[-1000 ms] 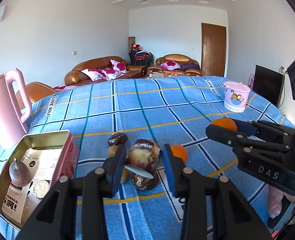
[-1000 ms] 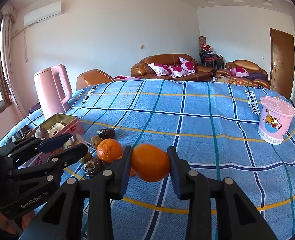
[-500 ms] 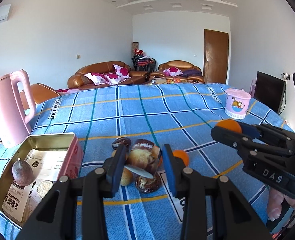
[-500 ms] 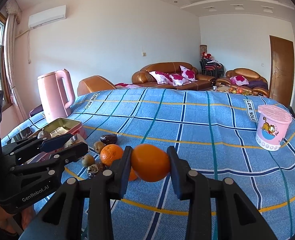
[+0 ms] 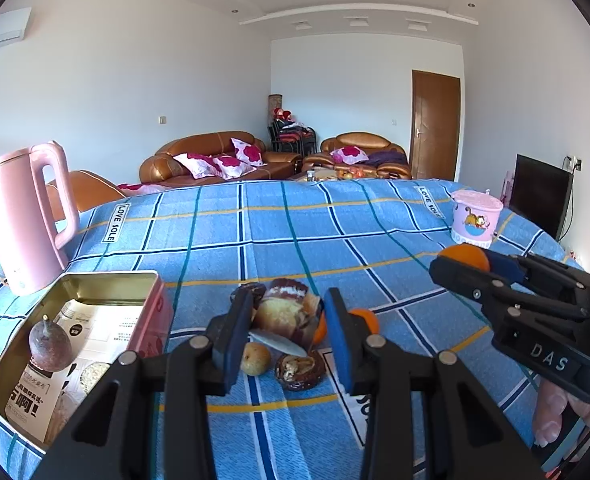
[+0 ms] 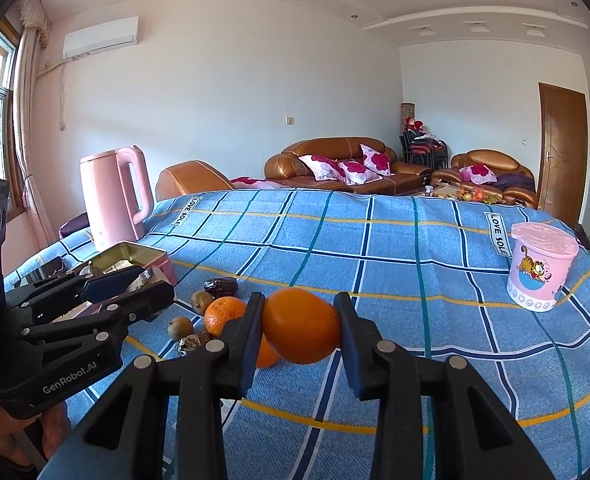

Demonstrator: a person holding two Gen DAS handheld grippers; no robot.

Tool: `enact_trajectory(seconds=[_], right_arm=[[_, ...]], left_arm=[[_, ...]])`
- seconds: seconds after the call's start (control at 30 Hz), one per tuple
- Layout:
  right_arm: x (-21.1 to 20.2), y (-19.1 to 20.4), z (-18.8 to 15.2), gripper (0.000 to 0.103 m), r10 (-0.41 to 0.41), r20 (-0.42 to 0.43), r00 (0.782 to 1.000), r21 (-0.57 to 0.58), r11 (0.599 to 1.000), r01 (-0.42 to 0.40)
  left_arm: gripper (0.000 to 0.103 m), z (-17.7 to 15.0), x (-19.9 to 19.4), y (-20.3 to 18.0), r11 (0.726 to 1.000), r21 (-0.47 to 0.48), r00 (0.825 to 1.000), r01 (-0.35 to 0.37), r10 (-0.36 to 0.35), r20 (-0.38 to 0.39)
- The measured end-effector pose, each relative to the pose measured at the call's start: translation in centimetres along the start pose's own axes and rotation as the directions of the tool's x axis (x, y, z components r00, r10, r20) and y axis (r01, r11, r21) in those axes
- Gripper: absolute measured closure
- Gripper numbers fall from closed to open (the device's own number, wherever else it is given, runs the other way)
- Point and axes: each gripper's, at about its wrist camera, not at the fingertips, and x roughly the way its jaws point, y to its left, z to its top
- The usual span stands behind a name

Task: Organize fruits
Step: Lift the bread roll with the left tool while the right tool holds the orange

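The right claw (image 6: 299,330) grips an orange (image 6: 301,326) across its middle: firm, smooth, likely to roll. The left claw (image 5: 287,330) pinches a wrapped fruit (image 5: 287,314), soft and crinkly. Both hang over a blue checked desk (image 6: 415,264); tin (image 5: 107,280) at left, sofas beyond.

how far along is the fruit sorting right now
Early on. Done: one round brownish fruit lies in the open tin. In hand: the right gripper is shut on an orange, and the left gripper on a wrapped brown item. Left: another orange, a dark date-like fruit and small brownish fruits on the blue cloth.
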Motion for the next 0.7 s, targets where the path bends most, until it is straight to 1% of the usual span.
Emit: enact_trajectory(seconds=[0.7], right_arm=[[-0.86, 0.37, -0.07, 0.066, -0.003, 0.048, 0.999, -0.019, 1.000, 0.004]], left_arm=[[0.064, 0.06, -0.99, -0.12, 1.000, 0.003, 0.998, -0.017, 0.017, 0.056]])
